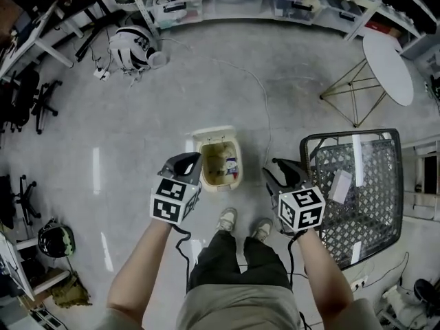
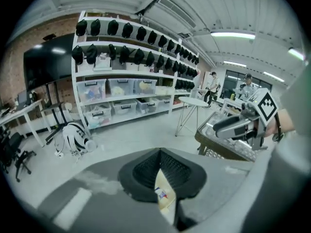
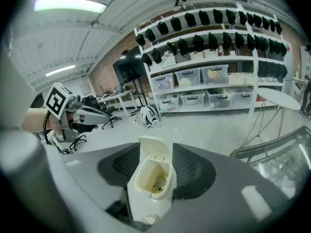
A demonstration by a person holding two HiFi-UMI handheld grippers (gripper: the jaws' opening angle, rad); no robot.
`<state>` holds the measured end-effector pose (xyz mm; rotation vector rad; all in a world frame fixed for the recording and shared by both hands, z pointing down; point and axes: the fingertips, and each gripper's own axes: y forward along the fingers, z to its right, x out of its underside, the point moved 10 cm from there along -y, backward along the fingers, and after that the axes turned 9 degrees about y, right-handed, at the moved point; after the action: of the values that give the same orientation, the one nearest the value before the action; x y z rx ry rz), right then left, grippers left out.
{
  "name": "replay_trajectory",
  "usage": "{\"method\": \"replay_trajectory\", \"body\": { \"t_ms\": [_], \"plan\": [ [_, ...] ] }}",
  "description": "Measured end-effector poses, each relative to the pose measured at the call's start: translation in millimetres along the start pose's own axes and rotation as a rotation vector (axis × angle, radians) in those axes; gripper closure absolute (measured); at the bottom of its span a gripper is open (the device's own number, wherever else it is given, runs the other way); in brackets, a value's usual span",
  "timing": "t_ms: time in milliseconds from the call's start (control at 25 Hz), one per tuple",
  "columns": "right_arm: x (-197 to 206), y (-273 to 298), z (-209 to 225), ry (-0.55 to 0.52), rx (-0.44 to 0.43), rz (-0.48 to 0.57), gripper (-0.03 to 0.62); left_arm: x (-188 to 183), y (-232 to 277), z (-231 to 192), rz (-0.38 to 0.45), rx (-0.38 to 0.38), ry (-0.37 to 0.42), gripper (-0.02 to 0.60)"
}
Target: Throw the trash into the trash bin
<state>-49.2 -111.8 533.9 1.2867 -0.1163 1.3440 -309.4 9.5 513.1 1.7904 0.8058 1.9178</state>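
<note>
1. Head view: A person stands over the trash bin (image 1: 240,170) at the centre of the frame, its lid (image 1: 214,133) tipped back toward the upper edge. The trash (image 1: 221,165) lies inside, a printed wrapper on top. The left tool (image 1: 185,162) hovers by the bin's left rim, tips together and carrying nothing. The right tool (image 1: 285,168) hovers to the bin's right, jaws parted and empty. The person's shoes (image 1: 227,220) stand just below the bin.

2. Left gripper view: The pads meet at their tips. Only a sliver shows below them, and through it the bin's contents can be seen. Nothing is pinched. Shelving (image 2: 131,81) fills the upper left, a round surface (image 2: 197,101) stands right of centre, and the right tool shows at the right edge.

3. Right gripper view: The open bin is framed between the parted pads, well below them and untouched, with trash at its bottom.

4. The drop looks made, and the step in hand appears to be clearing away from the bin. Doing it well means keeping both tools above the rim and the raised lid's edge, so the bin is not knocked. In the head view, bare floor gives room at left and top. The dark rim of the wire-mesh surface (image 1: 378,198), near the right tool, is the edge to watch.
</note>
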Motion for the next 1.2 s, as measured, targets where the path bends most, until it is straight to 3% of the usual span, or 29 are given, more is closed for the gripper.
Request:
{"method": "replay_trajectory", "body": {
  "t_ms": [280,680,920,1200],
  "plan": [
    [-46.4,-122.6,-7.6,0.001,0.062,0.202,0.377,-85.9,-41.5,45.6,0.126,0.044,0.130,0.578],
    [-62.4,-264.2,18.3,0.043,0.211,0.399,0.358,-167.3,-59.3,132.5,0.209,0.157,0.231,0.578],
    [-55.6,-313.4,37.7,0.042,0.293,0.440,0.355,-196.1,-61.5,171.4,0.252,0.199,0.281,0.578],
    [-41.6,-318.3,69.3,0.098,0.376,0.413,0.342,-214.1,-43.0,198.2,0.249,0.244,0.317,0.579]
  ]
}}
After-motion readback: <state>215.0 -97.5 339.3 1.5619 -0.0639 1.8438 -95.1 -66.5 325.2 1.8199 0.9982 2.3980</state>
